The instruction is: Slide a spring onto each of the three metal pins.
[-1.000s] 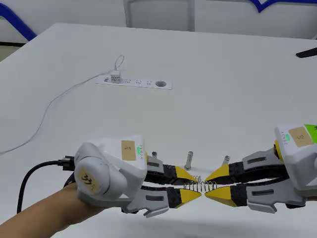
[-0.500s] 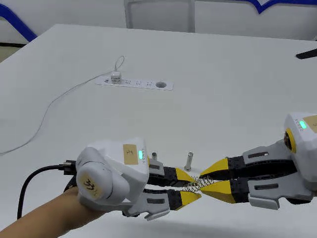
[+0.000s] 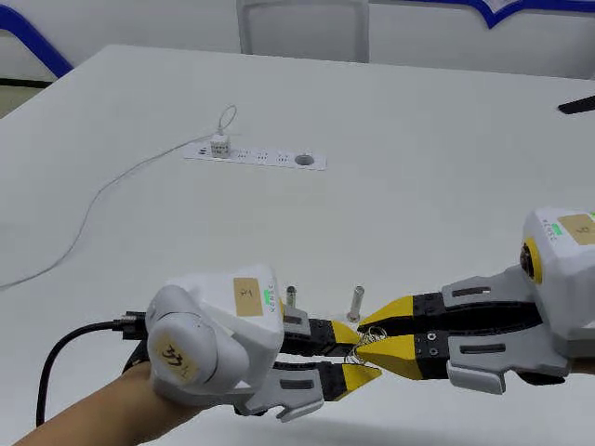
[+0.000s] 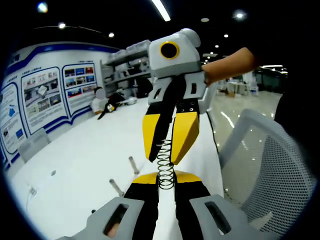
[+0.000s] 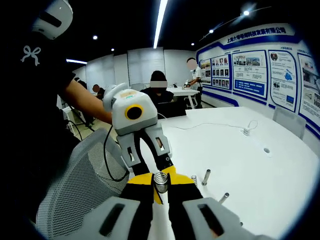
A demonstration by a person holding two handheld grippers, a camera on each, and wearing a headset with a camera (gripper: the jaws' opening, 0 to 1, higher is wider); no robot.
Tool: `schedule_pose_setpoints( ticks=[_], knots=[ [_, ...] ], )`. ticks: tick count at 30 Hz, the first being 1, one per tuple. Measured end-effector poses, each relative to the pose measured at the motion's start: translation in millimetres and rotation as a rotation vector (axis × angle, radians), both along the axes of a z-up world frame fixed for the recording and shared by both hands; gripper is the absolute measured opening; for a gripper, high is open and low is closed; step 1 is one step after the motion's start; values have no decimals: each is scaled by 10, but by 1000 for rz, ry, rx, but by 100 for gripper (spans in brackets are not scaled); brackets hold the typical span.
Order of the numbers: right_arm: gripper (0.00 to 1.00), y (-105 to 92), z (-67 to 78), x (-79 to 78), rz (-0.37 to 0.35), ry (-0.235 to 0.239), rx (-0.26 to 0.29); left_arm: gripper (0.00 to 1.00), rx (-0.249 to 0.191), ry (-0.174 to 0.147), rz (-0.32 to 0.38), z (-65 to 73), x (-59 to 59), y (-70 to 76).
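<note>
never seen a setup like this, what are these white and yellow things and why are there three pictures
A person holds two hand tools, each a gripper with two yellow-tipped jaws. The wide picture comes from a headset camera looking down at a white table; each round one comes from a camera riding on one gripper. Two metal pins stand on the table, with a power strip further back. The left gripper and right gripper meet tip to tip, both closed on one small spring.

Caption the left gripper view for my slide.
Left tongs and right tongs clamp opposite ends of one spring above the white table, two metal pins alongside.
</note>
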State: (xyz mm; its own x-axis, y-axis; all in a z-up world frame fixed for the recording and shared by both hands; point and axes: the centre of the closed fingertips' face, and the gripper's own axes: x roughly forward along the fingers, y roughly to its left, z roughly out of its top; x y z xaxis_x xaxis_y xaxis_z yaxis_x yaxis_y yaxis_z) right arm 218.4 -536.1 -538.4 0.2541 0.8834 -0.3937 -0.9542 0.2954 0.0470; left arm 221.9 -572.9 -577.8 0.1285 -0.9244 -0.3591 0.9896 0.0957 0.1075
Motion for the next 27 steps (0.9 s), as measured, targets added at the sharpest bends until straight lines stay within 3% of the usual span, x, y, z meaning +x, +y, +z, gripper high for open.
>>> schedule_pose_setpoints(
  ticks=[1, 2, 4, 6, 7, 8, 9, 11, 14, 18, 20, 25, 27],
  knots=[
    [10, 3, 0, 5, -6, -3, 1, 10, -4, 7, 7, -4, 7, 4],
    [10, 2, -11, 23, -20, -5, -2, 10, -9, 35, 26, -18, 24, 18],
    [10, 3, -27, 43, -31, -7, -4, 11, -6, 27, 34, -27, 38, 30],
    [10, 10, -32, 60, -40, 4, 4, 11, -13, 46, 43, -42, 27, 44],
    [10, 14, -36, 70, -39, 0, 1, 12, -11, 38, 59, -52, 46, 68],
    [10, 13, -39, 85, -39, -12, -10, 13, -18, 2, 88, -41, 104, 98],
    [10, 13, -38, 93, -38, -18, -17, 17, -25, -12, 106, -38, 131, 122],
    [10, 3, -15, 121, -35, -34, -25, 26, -35, 22, 151, -67, 172, 201],
    [10, -53, 32, 201, -52, -53, -33, 33, -30, 11, 200, -86, 234, 342],
    [10, -247, 64, 420, -138, -76, -51, 44, -48, 35, 305, -122, 336, 583],
    [10, -354, 64, 510, -180, -66, -57, 50, -56, 41, 351, -142, 378, 694],
    [10, -584, 70, 666, -238, -92, -87, 59, -29, 21, 416, -212, 448, 922],
    [10, -677, 52, 723, -266, -90, -98, 62, -37, 37, 444, -215, 476, 994]
  ],
)
